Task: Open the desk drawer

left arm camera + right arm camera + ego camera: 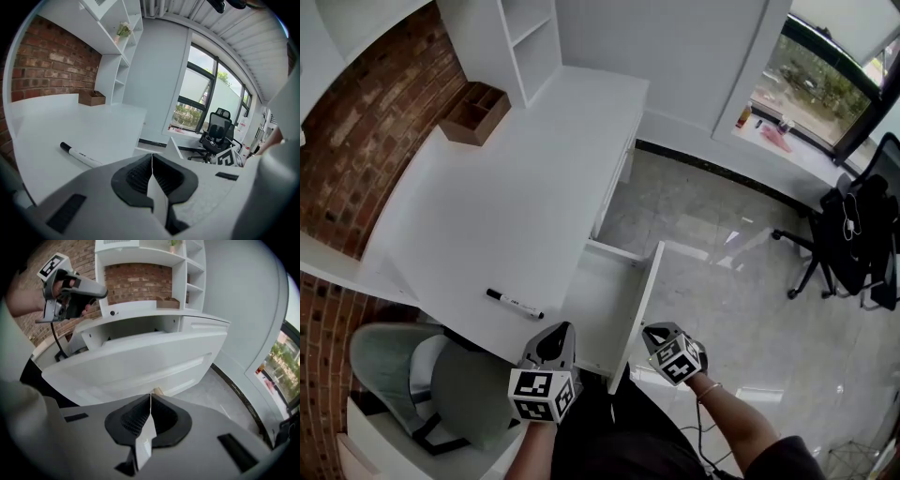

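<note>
White desk drawer [602, 305] wide open

Bright daylight from the window [811, 84] glares on the floor [722, 253]; both gripper views bulge (dark, rounded corners).

I held my grey plastic left gripper [555, 330], topped by its black-and-white marker cube [544, 394], angled downward, jaws pressed together and empty; beside it my matching right gripper [654, 330], jaws likewise closed on nothing, forearm [739, 412] trailing.
</note>
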A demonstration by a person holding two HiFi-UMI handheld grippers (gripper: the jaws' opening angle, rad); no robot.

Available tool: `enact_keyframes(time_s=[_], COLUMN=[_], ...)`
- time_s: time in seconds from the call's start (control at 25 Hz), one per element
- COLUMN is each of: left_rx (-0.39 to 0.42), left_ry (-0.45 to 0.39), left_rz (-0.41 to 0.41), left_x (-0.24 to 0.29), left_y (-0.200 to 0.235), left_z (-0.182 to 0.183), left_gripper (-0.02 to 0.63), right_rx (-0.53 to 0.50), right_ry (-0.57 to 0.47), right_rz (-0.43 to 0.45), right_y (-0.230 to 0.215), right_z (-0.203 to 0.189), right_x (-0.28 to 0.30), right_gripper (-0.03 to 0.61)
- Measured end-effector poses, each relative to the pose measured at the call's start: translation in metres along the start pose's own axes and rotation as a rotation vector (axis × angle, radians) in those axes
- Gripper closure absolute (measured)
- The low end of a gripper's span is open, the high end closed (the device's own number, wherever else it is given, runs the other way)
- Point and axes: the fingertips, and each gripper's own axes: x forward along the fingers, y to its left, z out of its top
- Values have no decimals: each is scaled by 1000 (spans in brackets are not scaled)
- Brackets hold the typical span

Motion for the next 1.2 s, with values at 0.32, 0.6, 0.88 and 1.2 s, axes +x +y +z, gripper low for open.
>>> enact_keyframes(time_s=[0.32,0.6,0.88,1.2], left_rx=[20,26,37,60], left_ry=[7,23,1,-46], left_rz=[-19,-28,-29,-9], left_x=[0,-2,-5,-16], left_y=[0,-6,-11,-12], left_z=[2,-5,4,19], left_gripper=[601,601,601,601], right_rx=[255,368,325,284], right_ry=[-225,-413,-574,-705], right_rz=[-58,-54,-34,-57], right_y=[0,0,8,11], right_z=[37,77,126,164], right_x=[-62,-110,-150,-182], right_gripper=[574,574,574,574])
